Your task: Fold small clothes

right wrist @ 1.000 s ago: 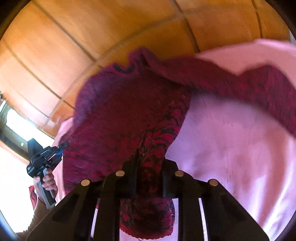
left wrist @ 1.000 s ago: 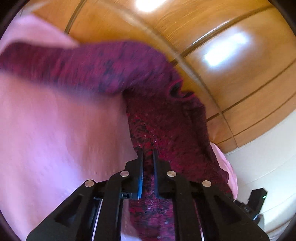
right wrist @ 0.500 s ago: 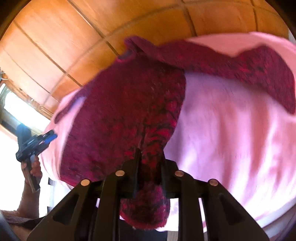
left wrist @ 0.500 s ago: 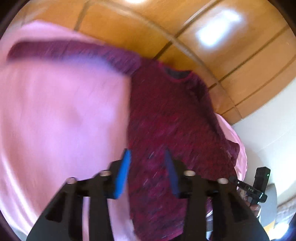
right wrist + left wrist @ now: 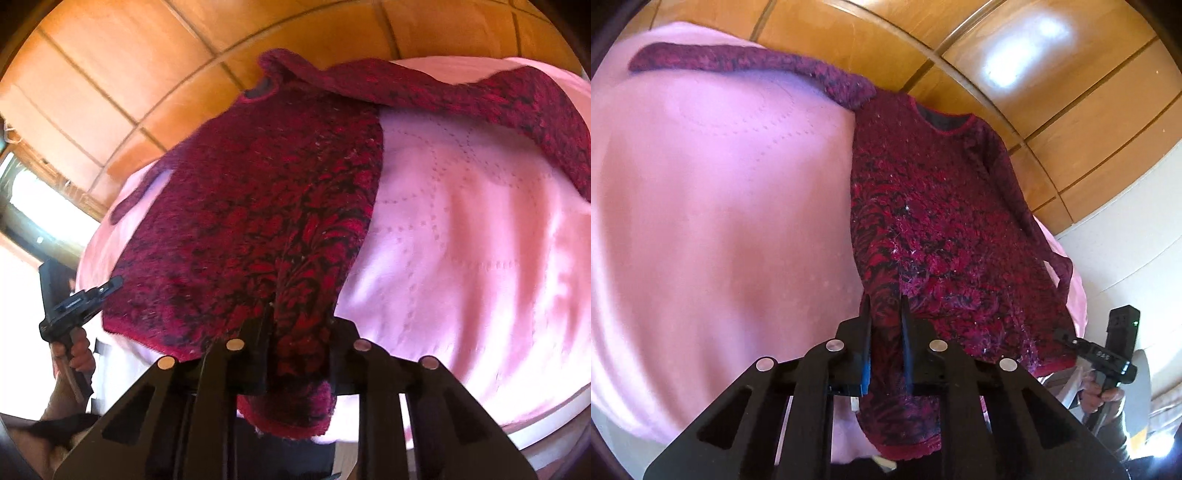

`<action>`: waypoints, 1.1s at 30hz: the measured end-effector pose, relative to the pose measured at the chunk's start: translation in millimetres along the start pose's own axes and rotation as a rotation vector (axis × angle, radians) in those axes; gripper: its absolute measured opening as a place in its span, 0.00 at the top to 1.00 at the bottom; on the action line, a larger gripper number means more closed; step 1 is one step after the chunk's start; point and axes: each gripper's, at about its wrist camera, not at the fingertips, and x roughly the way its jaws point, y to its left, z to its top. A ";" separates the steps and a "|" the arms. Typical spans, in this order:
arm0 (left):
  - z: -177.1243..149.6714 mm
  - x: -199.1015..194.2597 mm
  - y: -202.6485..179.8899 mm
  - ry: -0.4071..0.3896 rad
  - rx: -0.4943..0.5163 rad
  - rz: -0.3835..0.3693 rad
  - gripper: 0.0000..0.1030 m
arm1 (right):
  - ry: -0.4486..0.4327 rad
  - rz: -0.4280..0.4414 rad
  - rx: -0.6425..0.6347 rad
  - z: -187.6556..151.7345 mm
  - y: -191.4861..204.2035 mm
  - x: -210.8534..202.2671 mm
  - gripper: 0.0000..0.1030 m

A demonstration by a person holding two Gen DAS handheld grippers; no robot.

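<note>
Wood-panelled walling (image 5: 849,33) backs a bed under a pink quilted cover (image 5: 713,221), which carries the work.

1. Jaws. The left gripper (image 5: 885,314) has just been closing; its jaws now pinch a ridge of fabric near the hem of the sweater (image 5: 942,206). The right gripper (image 5: 299,325) has likewise narrowed and pinches a bunched fold of the same hem, which hangs below its jaws toward 6 o'clock.

2. Garment position. In the left wrist view the sweater lies front-up on the cover, body running from the jaws toward the neckline (image 5: 943,120) at 12 o'clock. One sleeve (image 5: 746,61) stretches flat toward 10 o'clock. The other sleeve lies along the body edge at 3 o'clock, its cuff over the side of the bed.

3. Handling. Judged soft, thick and fairly light: the knit drapes, stretches under pull and bunches readily. It should not slip between the pads. Take hold at hem corners, shoulder seams or cuffs, where doubled fabric gives a firm bite.

4. Risk. Uneven pull may skew the body.
</note>
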 end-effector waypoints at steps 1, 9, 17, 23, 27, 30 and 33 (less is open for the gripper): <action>-0.8 -1.8 2.0 0.003 0.004 0.010 0.89 | 0.013 0.014 -0.013 -4.2 3.4 -1.0 0.81; 1.6 -5.7 -3.7 0.002 0.020 0.104 0.78 | 0.011 -0.017 -0.002 -14.6 -7.8 -8.1 0.67; 51.0 5.9 -46.1 -0.094 0.129 0.107 0.56 | -0.136 -0.148 0.025 39.6 -37.1 -6.8 0.57; 56.7 47.7 -70.4 -0.053 0.203 0.124 0.56 | -0.160 -0.242 -0.034 92.2 -49.2 31.5 0.61; 57.2 67.1 -72.4 -0.009 0.204 0.124 0.56 | -0.287 -0.428 -0.062 161.5 -69.7 27.1 0.62; 58.6 75.9 -71.8 0.010 0.199 0.126 0.56 | -0.417 -0.563 -0.060 217.4 -85.7 8.2 0.49; 59.0 79.4 -74.0 0.006 0.204 0.131 0.56 | -0.568 -0.673 -0.006 256.5 -99.3 -19.6 0.39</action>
